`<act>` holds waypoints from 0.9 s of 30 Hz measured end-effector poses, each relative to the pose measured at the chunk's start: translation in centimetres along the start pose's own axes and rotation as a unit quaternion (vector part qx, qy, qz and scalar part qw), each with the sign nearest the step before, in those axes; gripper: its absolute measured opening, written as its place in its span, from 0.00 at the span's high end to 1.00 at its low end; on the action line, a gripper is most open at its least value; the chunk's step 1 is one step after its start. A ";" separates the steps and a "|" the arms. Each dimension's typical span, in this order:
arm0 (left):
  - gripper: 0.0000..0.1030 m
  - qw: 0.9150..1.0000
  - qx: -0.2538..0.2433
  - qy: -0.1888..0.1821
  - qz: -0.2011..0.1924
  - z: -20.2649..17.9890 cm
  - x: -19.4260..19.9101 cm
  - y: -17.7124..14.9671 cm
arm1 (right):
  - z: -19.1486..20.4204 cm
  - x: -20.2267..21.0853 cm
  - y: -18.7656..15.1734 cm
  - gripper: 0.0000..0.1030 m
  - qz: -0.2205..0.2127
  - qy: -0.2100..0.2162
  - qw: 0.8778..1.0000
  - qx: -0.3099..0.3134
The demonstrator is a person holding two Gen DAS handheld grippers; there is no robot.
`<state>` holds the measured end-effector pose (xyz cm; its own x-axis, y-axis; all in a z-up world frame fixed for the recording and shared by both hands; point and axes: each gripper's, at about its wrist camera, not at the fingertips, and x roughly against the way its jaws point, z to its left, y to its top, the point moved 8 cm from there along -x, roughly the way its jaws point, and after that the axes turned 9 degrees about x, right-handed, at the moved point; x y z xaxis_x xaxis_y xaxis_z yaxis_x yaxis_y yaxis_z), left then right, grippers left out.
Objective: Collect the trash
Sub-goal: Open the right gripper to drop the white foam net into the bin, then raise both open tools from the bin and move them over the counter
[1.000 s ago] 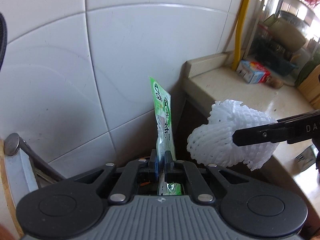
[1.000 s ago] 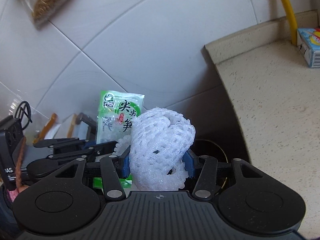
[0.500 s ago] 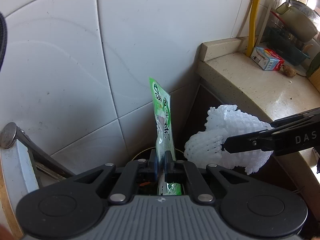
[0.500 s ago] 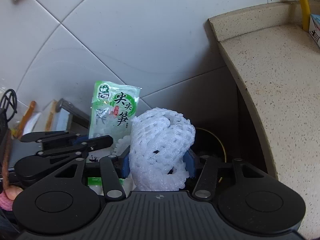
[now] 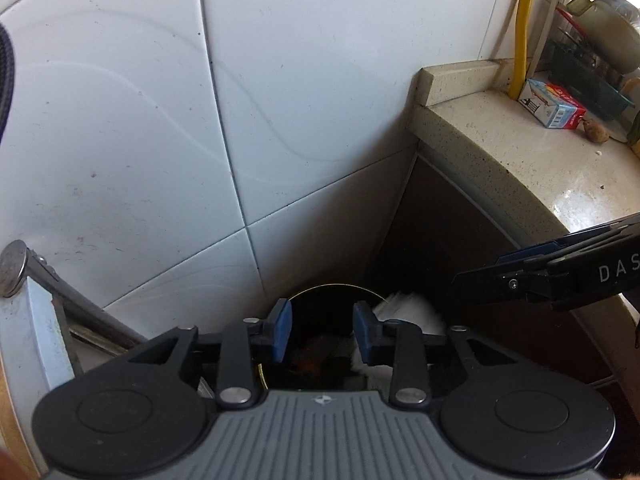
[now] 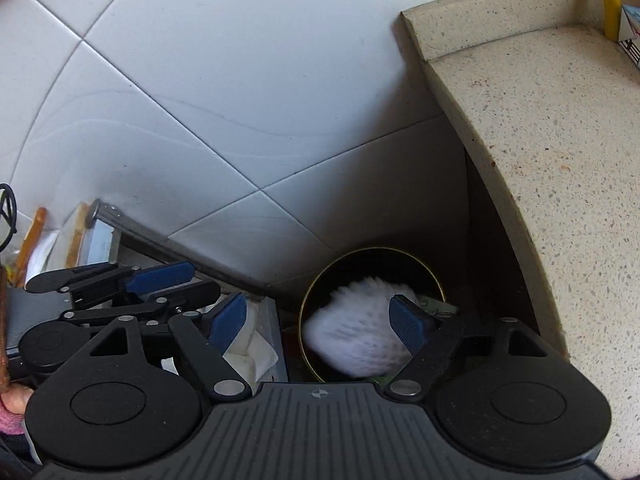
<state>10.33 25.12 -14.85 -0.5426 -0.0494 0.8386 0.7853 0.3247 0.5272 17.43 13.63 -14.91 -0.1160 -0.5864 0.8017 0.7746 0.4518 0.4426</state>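
Observation:
A round dark trash bin (image 6: 320, 284) with a gold rim stands on the floor in the corner between the tiled wall and the counter. The white foam fruit net (image 6: 356, 332) is blurred, falling into the bin's mouth. In the left wrist view the net (image 5: 404, 312) shows white past the right finger, above the bin (image 5: 328, 300). My right gripper (image 6: 320, 326) stands open above the bin with nothing between its fingers. My left gripper (image 5: 322, 334) is open too, over the bin. The green snack packet is out of sight.
The speckled stone counter (image 6: 560, 160) juts out on the right, close to the bin. A small blue-and-red carton (image 5: 552, 104) and a yellow pipe (image 5: 522, 24) sit at its back. A metal-edged shelf (image 6: 132, 232) with tissues (image 6: 248, 352) lies left of the bin.
Both grippers went from shut to open. The green packet dropped from the left gripper and is gone from view. The foam net left the right gripper and is falling into the bin.

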 end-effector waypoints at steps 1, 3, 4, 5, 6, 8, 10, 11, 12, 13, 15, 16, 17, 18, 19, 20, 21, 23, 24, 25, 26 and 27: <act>0.69 1.000 -0.001 0.000 0.001 -0.1 0.0 0.0 | -0.1 0.0 0.0 0.18 0.000 -0.001 1.000 -0.002; 0.68 1.000 -0.001 -0.001 0.001 -0.2 0.1 0.1 | -0.4 0.1 0.0 0.17 0.000 -0.001 1.000 -0.006; 0.67 1.000 -0.003 -0.001 0.001 -0.3 0.1 0.2 | -0.5 0.2 0.0 0.17 -0.001 -0.001 1.000 -0.008; 0.67 1.000 -0.005 -0.001 0.001 -0.4 0.2 0.3 | -0.6 0.3 -0.1 0.17 -0.002 0.000 1.000 -0.010; 0.66 1.000 -0.006 0.000 0.000 -0.5 0.2 0.3 | -0.7 0.4 -0.1 0.16 -0.002 0.000 1.000 -0.012; 0.66 1.000 -0.010 0.000 -0.001 -0.7 0.4 0.4 | -0.8 0.8 -0.1 0.16 -0.005 0.002 1.000 -0.013; 0.65 1.000 -0.013 0.000 -0.004 -0.9 0.6 0.6 | -0.8 1.4 -0.1 0.16 -0.009 0.003 1.000 -0.013; 0.65 1.000 -0.015 0.000 -0.006 -1.1 0.7 0.7 | -0.8 1.7 -0.1 0.16 -0.011 0.004 1.000 -0.013; 0.65 1.000 -0.018 0.000 -0.008 -1.2 0.8 0.8 | -0.8 2.0 -0.1 0.16 -0.014 0.005 1.000 -0.012; 0.64 1.000 -0.020 0.000 -0.010 -1.4 1.0 0.9 | -0.7 2.3 -0.1 0.16 -0.017 0.006 1.000 -0.012; 0.63 1.000 -0.026 -0.002 -0.013 -1.7 1.2 1.2 | -0.7 3.1 -0.1 0.16 -0.024 0.006 1.000 -0.013; 0.62 0.999 -0.030 -0.002 -0.015 -2.0 1.4 1.3 | -0.8 3.5 -0.2 0.16 -0.027 0.007 1.000 -0.013; 0.60 0.999 -0.033 -0.003 -0.016 -2.2 1.5 1.3 | -0.7 3.9 -0.2 0.15 -0.031 0.009 0.999 -0.014; 0.59 0.999 -0.037 -0.003 -0.018 -2.4 1.6 1.4 | -0.8 4.3 -0.3 0.15 -0.035 0.009 0.999 -0.015; 0.58 0.999 -0.040 -0.004 -0.019 -2.7 1.7 1.4 | -0.8 4.8 -0.3 0.15 -0.039 0.009 0.999 -0.016; 0.58 0.999 -0.044 -0.004 -0.020 -3.0 1.9 1.5 | -0.8 5.3 -0.4 0.15 -0.043 0.009 0.999 -0.018; 0.57 0.999 -0.048 -0.005 -0.020 -3.3 2.0 1.5 | -0.9 5.7 -0.5 0.14 -0.048 0.010 0.999 -0.020; 0.55 0.998 -0.056 -0.005 -0.019 -3.8 2.3 1.6 | -1.0 6.6 -0.6 0.14 -0.057 0.012 0.998 -0.026; 0.55 0.998 -0.060 -0.006 -0.020 -4.2 2.5 1.6 | -1.1 7.0 -0.7 0.14 -0.061 0.013 0.998 -0.028; 0.54 0.998 -0.064 -0.008 -0.020 -4.5 2.6 1.6 | -1.2 7.5 -0.8 0.14 -0.065 0.013 0.997 -0.030; 0.53 0.997 -0.068 -0.009 -0.021 -4.9 2.7 1.7 | -1.2 8.0 -0.9 0.14 -0.070 0.013 0.997 -0.030; 0.53 0.997 -0.071 -0.011 -0.021 -5.3 3.0 1.7 | -1.3 8.5 -1.0 0.14 -0.075 0.013 0.997 -0.031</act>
<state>11.61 20.54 -10.76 -0.5817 -0.0384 0.8125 0.7947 0.1861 0.5778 16.41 7.34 -9.07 -0.2178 -0.6621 0.7171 0.7864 0.3162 0.5307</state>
